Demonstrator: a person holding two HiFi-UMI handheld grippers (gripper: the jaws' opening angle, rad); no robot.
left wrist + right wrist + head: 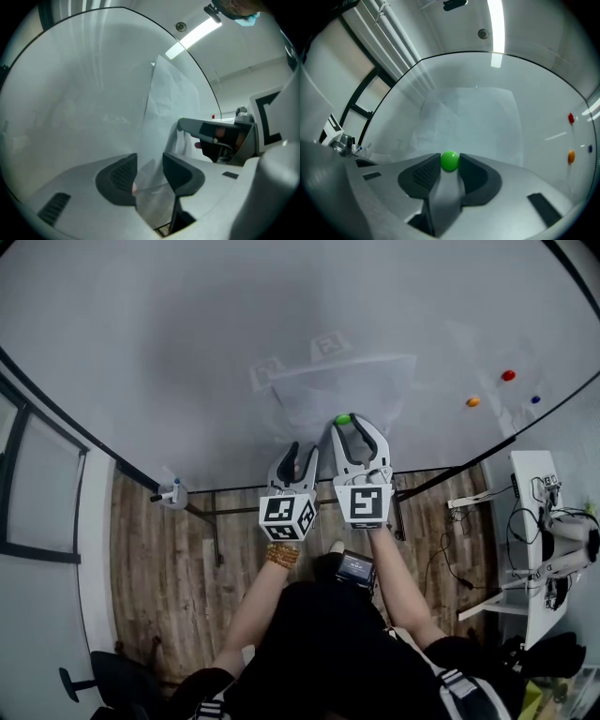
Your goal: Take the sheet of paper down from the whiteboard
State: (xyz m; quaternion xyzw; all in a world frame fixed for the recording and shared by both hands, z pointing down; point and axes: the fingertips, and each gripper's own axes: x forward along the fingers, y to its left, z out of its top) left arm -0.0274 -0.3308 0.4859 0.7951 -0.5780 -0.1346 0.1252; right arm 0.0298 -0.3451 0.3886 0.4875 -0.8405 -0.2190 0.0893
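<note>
Pinching a green magnet [450, 160] at the lower edge of the paper [468, 117] on the whiteboard [187, 352], R gripper [349, 424] is clamped tight, while L gripper [150, 165] has its 2 jaws apart w/ the paper's side edge between them.

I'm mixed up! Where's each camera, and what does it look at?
Head view: on the person's head, looking down at whiteboard, left gripper, right gripper, forearms.
Left gripper view: on the left gripper, facing the sheet of paper; jaws show.
Right gripper view: on the right gripper, facing the green magnet; jaws show.
All share the paper.
</note>
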